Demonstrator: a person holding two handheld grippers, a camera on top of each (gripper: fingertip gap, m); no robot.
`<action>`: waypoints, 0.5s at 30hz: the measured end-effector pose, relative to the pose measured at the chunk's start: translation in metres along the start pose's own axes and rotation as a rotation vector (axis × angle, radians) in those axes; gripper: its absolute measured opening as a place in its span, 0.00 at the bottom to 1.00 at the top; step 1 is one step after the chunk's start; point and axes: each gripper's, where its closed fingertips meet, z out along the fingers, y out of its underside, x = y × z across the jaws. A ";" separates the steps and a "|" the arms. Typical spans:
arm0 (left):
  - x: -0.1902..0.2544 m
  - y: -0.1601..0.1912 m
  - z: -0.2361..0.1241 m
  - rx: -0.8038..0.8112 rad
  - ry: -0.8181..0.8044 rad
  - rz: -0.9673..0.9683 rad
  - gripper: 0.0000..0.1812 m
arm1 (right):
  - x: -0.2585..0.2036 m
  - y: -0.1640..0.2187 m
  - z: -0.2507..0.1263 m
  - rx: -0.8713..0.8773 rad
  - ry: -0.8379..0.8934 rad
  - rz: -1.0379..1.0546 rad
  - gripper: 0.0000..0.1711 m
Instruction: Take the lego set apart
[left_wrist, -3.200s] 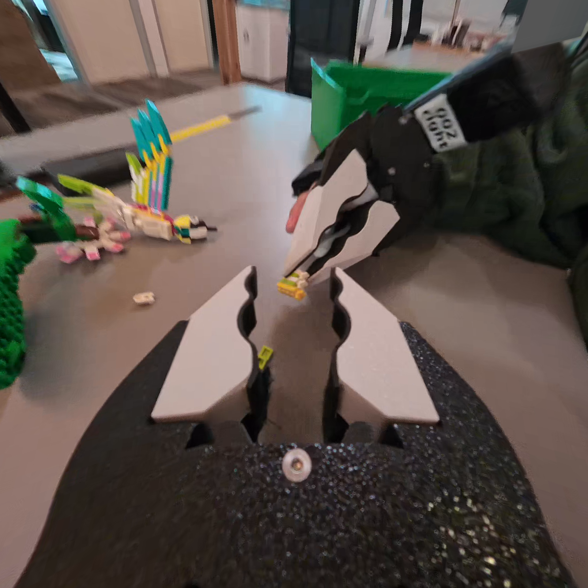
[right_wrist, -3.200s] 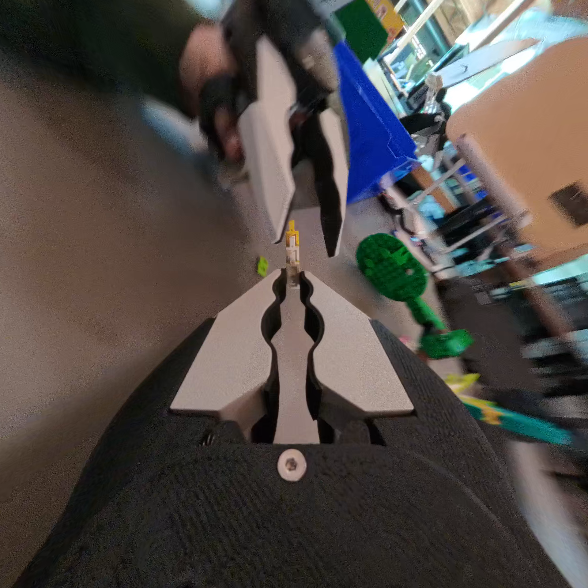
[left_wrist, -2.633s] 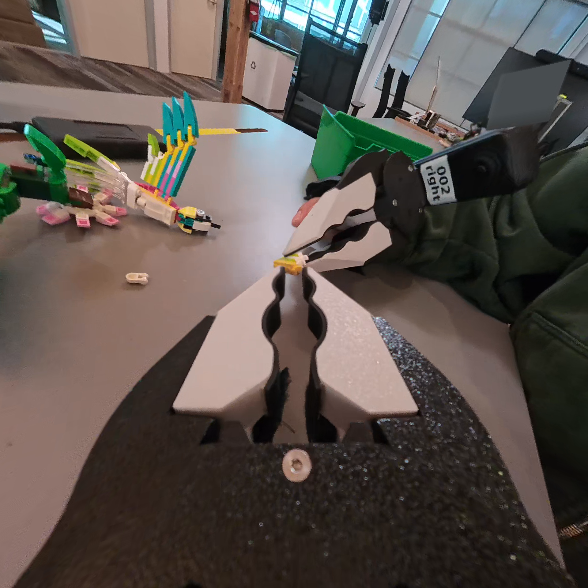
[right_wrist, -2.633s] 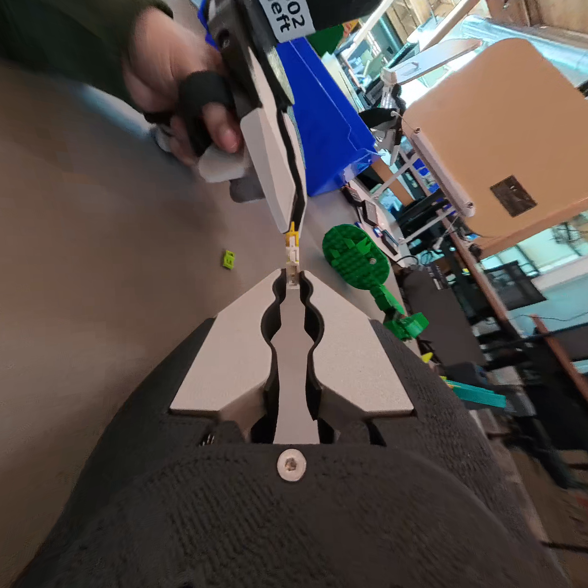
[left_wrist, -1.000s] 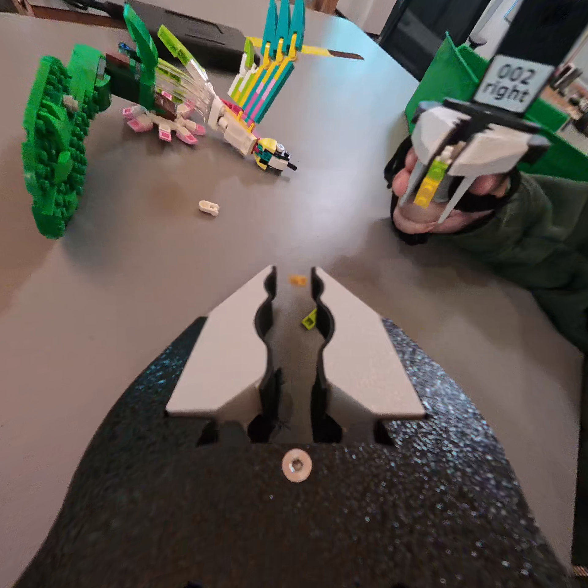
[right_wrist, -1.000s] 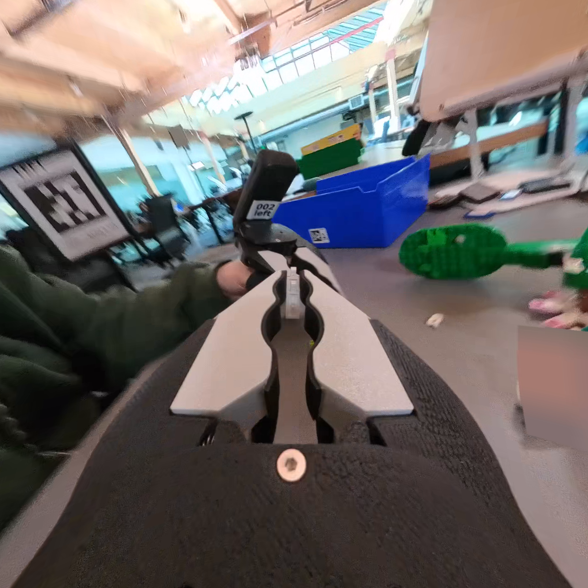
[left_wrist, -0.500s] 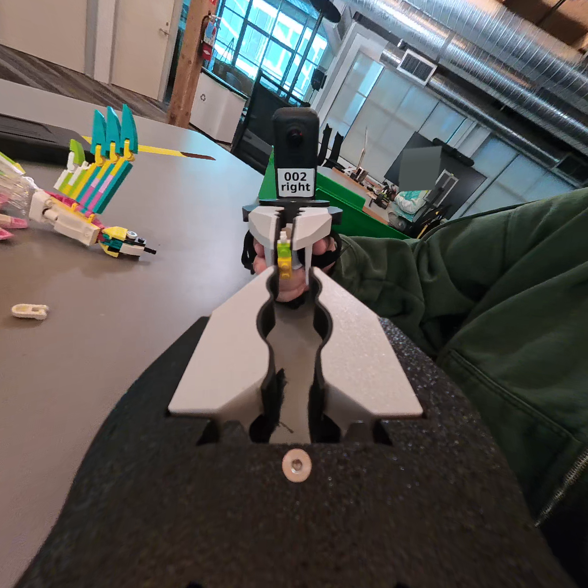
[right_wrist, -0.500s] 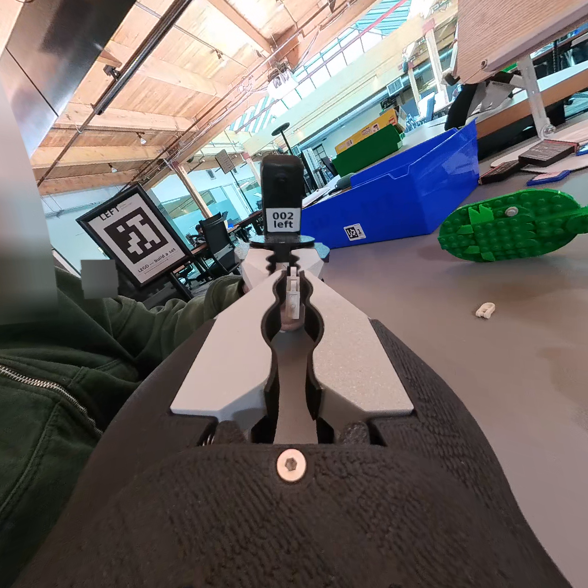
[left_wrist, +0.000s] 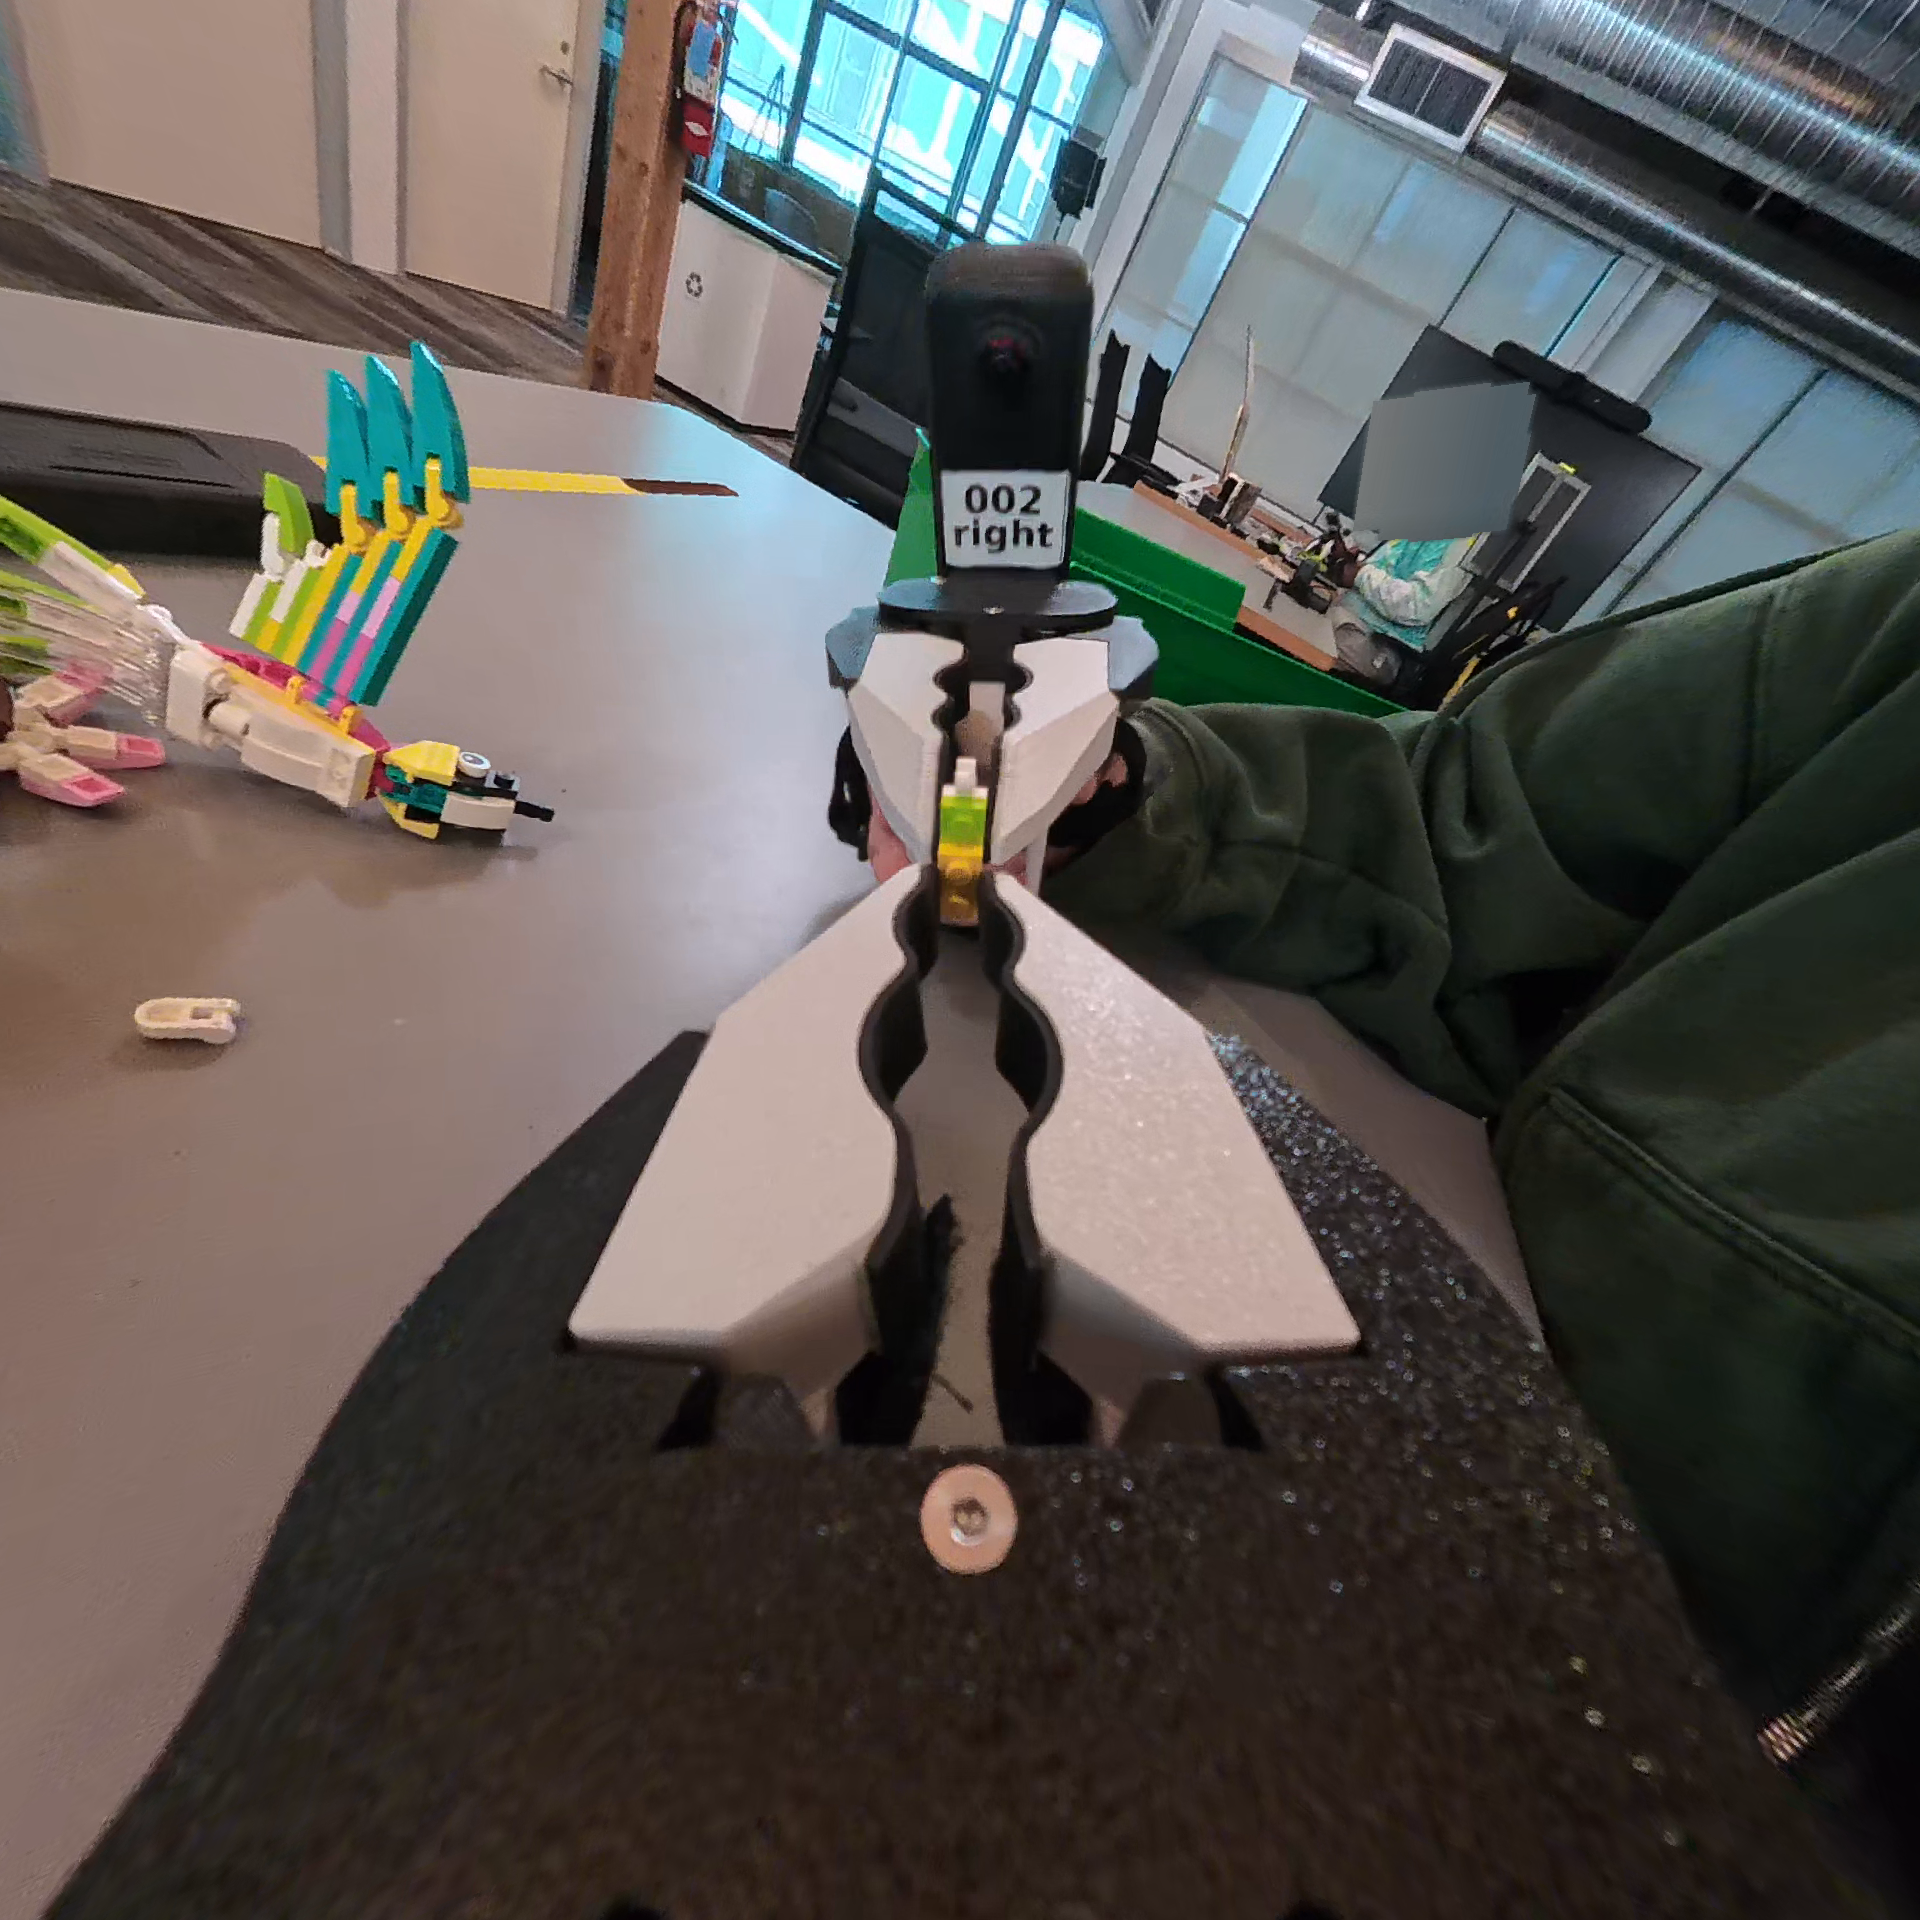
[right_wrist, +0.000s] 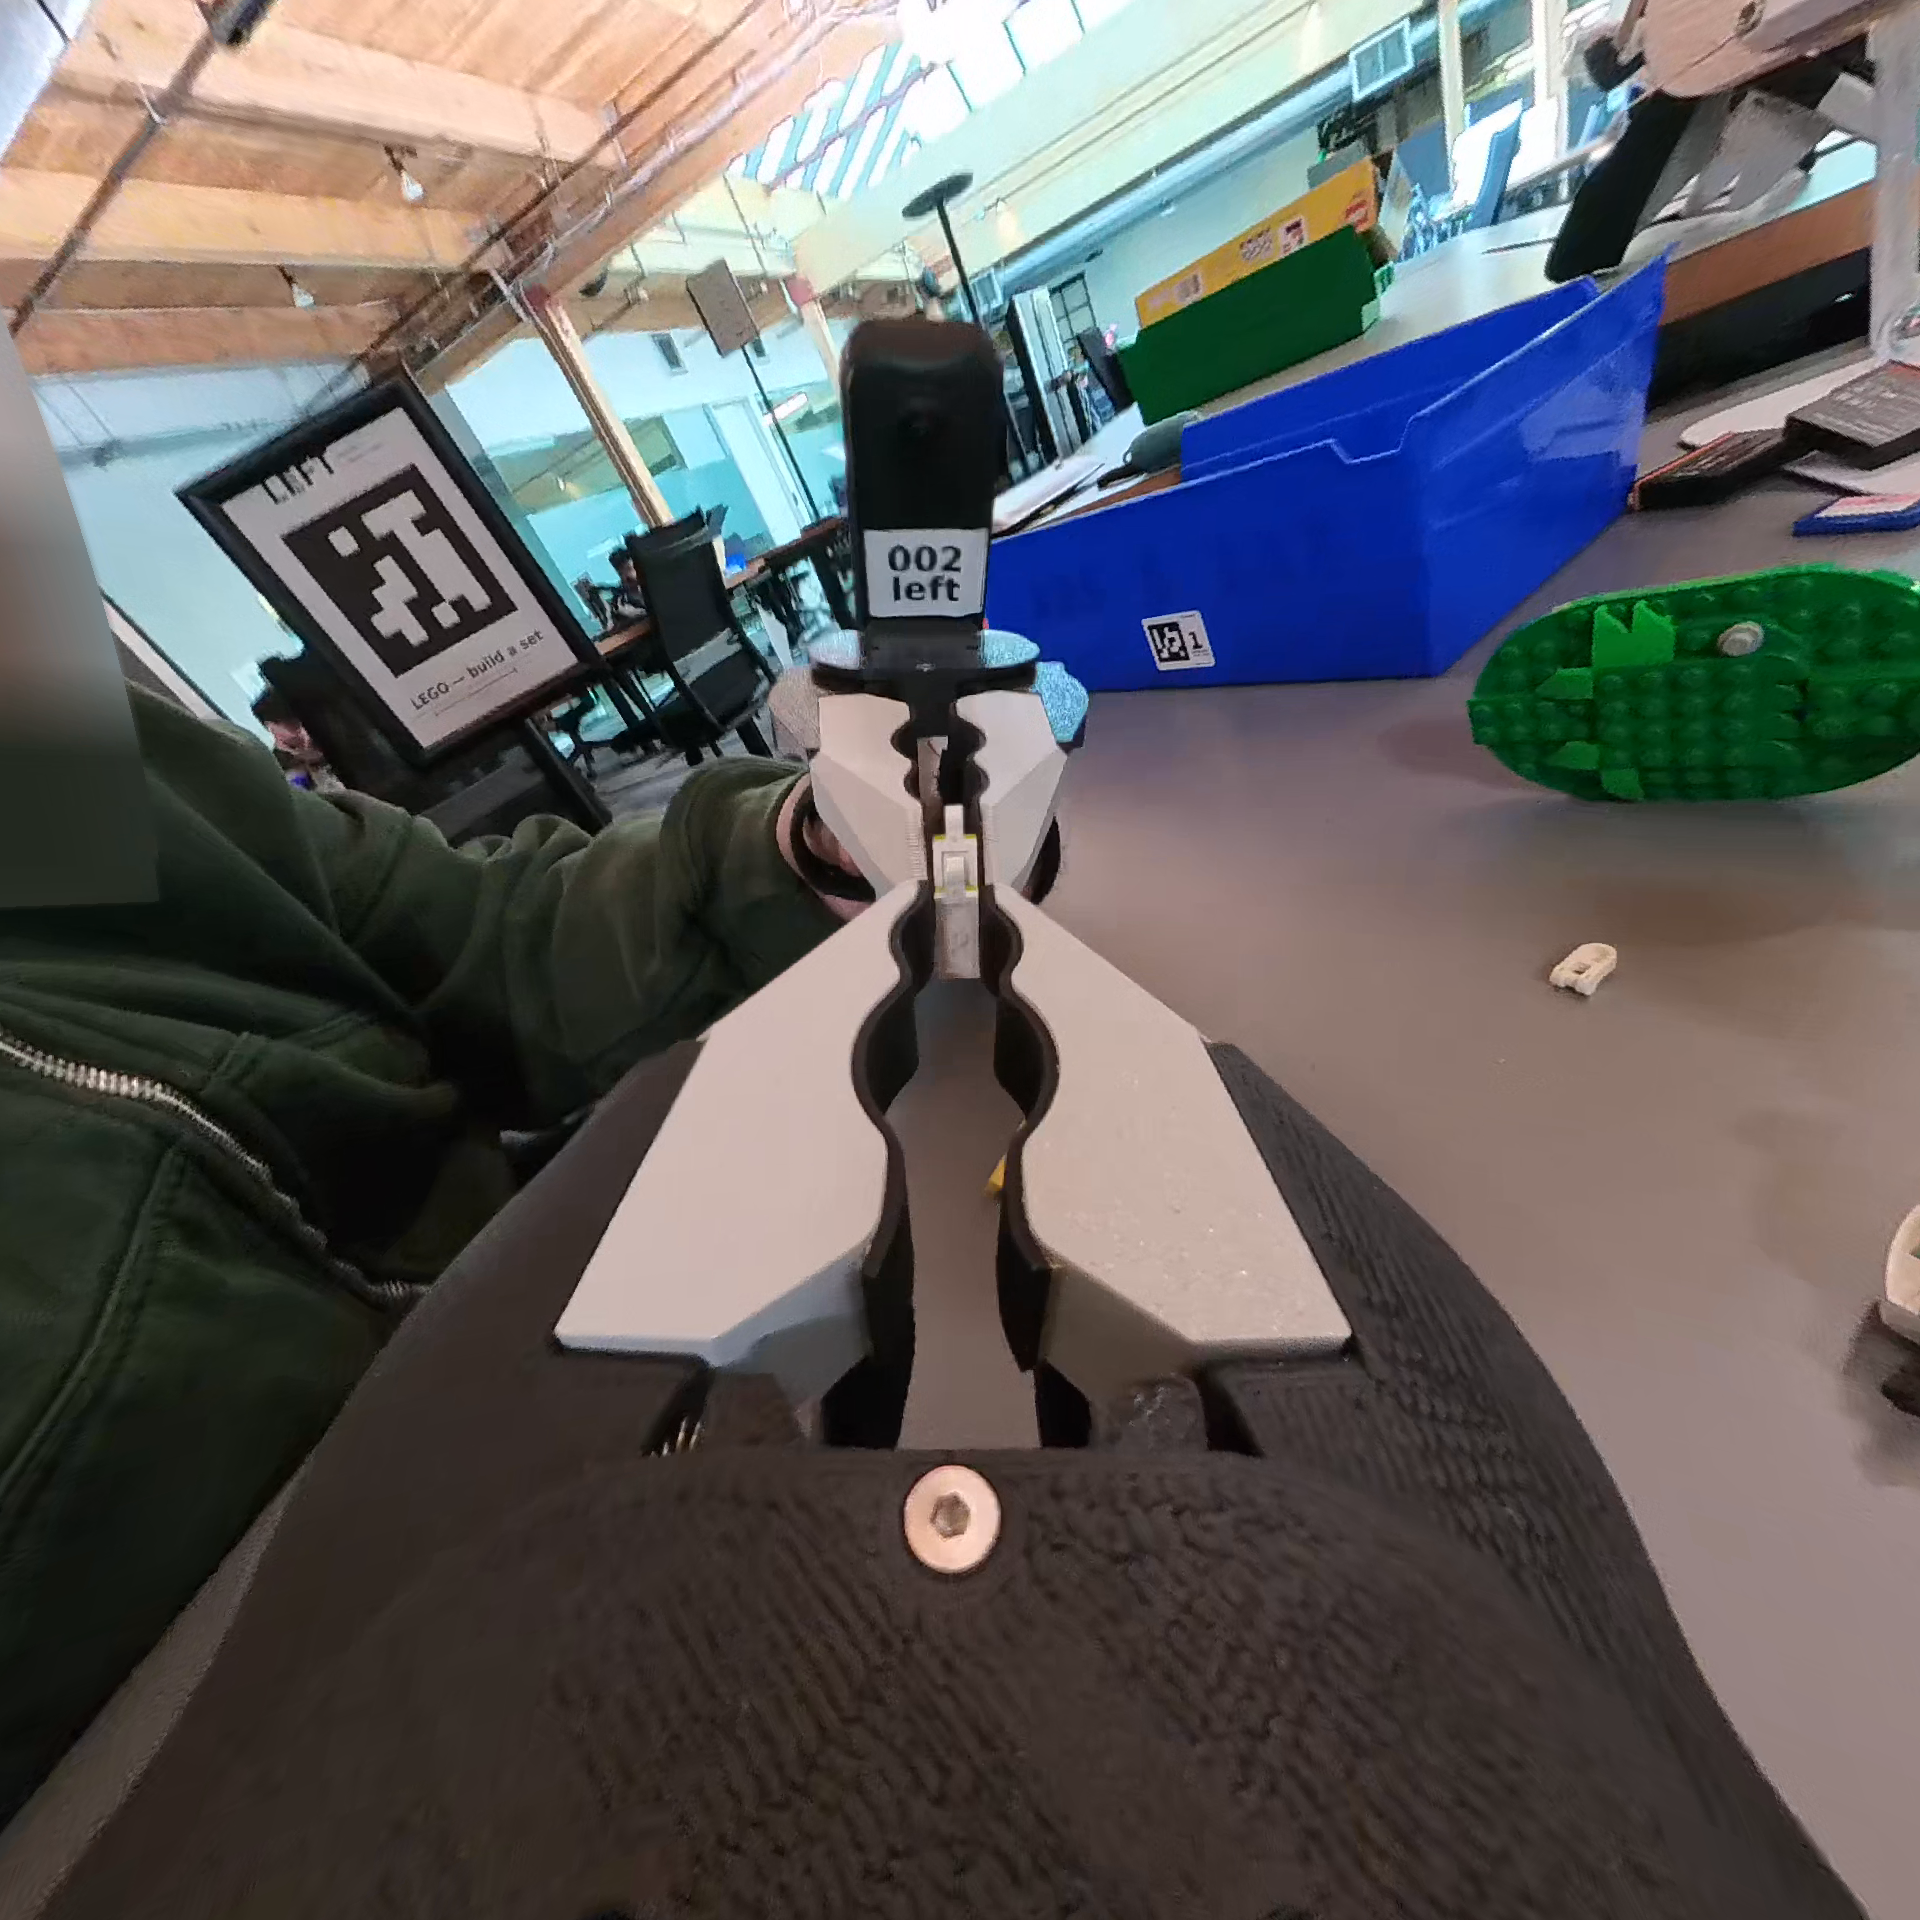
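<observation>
The right gripper (right_wrist: 951, 914) and left gripper (left_wrist: 958, 902) meet tip to tip above the table (left_wrist: 416, 1091), each apparently pinching one end of a small lego strip (left_wrist: 958, 842), likely to pull it apart. The bird model (left_wrist: 312, 675) lies toward the table's far left edge, a loose white piece (left_wrist: 187, 1018) nearer.

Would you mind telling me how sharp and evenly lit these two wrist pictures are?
Left wrist view: sharp centre, the small brick stack crisp; wide-angle bending at the edges; soft sheen on the grey table. Right wrist view: bright skylight glare up top, the green base plate clear, the lower right rim smeared.
</observation>
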 end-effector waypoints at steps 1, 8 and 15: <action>0.001 0.002 0.000 -0.015 -0.004 0.011 0.03 | -0.001 0.002 0.000 -0.022 0.002 -0.024 0.03; -0.012 0.018 -0.023 -0.089 -0.132 0.084 0.03 | 0.000 0.008 -0.016 -0.079 0.029 -0.108 0.03; -0.032 0.031 -0.024 -0.179 -0.260 0.079 0.03 | 0.014 0.005 -0.027 -0.064 0.039 -0.003 0.03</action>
